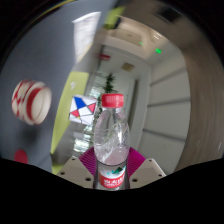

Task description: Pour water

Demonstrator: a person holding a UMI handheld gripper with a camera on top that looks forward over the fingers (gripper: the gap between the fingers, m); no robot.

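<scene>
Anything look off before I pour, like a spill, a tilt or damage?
The bottle, held between the fingers, still has its red cap on, so no water can pour yet. The background behind it is strongly tilted. No spill or damage shows.

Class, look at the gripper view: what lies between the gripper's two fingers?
In the gripper view, a clear water bottle with a red cap stands between the gripper fingers, which press its sides.

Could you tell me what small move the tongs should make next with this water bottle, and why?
Probably hold off pouring and bring a receiving vessel into view first. The tongs grip the water bottle, tilted and lifted, but its red cap is on and no cup shows ahead.
</scene>
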